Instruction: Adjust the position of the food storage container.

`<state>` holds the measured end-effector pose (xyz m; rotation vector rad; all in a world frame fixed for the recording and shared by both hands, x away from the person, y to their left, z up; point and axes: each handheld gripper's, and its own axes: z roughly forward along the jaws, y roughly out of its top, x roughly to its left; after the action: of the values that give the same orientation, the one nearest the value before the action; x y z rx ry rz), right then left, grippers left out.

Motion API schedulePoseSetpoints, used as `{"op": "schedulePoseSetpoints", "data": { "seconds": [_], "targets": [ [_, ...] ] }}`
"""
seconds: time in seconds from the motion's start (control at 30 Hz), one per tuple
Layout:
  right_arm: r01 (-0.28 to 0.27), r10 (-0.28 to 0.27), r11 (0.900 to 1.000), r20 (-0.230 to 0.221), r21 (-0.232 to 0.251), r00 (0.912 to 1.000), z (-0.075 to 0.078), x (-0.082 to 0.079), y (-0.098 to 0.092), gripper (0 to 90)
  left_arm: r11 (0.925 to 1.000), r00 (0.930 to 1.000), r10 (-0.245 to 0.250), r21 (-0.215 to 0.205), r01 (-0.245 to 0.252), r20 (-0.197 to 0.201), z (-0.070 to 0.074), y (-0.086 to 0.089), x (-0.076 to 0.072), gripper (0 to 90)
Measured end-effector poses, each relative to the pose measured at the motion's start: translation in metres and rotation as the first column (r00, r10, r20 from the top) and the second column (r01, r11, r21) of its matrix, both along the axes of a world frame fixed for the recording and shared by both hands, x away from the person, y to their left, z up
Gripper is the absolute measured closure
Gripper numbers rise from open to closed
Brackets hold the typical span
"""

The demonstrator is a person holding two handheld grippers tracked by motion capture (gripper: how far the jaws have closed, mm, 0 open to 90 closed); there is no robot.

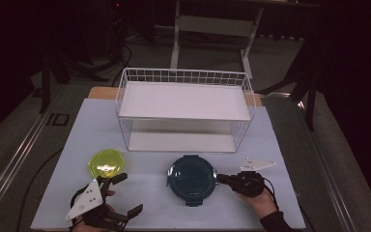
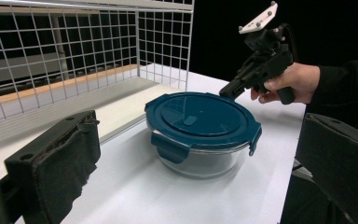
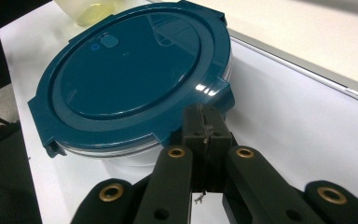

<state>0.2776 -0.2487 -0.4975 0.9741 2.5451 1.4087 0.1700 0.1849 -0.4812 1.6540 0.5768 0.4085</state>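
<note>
Left gripper (image 1: 125, 193): held near the table's front left edge; its jaws are spread wide with nothing between them, as seen in the left gripper view.
Yellow lid (image 1: 107, 163): laid flat on the table (image 1: 149, 212), just beyond the left gripper and well apart from the container.
Wire rack (image 1: 183, 108): set at the back of the table, behind the lid and the container.
Glass container (image 1: 191, 180): placed at the table's front centre, closed by a dark blue clip-on lid (image 3: 130, 70).
Right gripper (image 3: 204, 122): held just right of the container; its jaws are pressed together with nothing between them, the tips brought up to the lid's rim at a clip tab; contact cannot be told.
</note>
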Motion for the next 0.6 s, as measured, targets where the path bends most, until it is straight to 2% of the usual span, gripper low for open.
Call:
{"op": "schedulePoseSetpoints", "data": {
  "seconds": [0.33,0.4,0.6],
  "targets": [
    [-0.008,0.008,1.000,0.003,-0.003,1.0000,0.000,0.003,0.011,90.0,1.0000,1.0000,-0.001,0.001,0.001,-0.007,-0.001,-0.002,0.000,0.0],
    [0.003,-0.003,1.000,0.017,-0.026,0.9998,0.000,0.002,0.012,90.0,1.0000,0.9999,0.000,0.002,0.000,-0.011,-0.001,-0.002,0.001,0.0],
    [0.033,-0.032,0.999,0.069,-0.011,0.9971,0.012,-0.006,0.004,89.9,0.9999,1.0000,-0.004,0.014,0.004,-0.007,0.002,-0.006,0.003,0.0]
  ]
}}
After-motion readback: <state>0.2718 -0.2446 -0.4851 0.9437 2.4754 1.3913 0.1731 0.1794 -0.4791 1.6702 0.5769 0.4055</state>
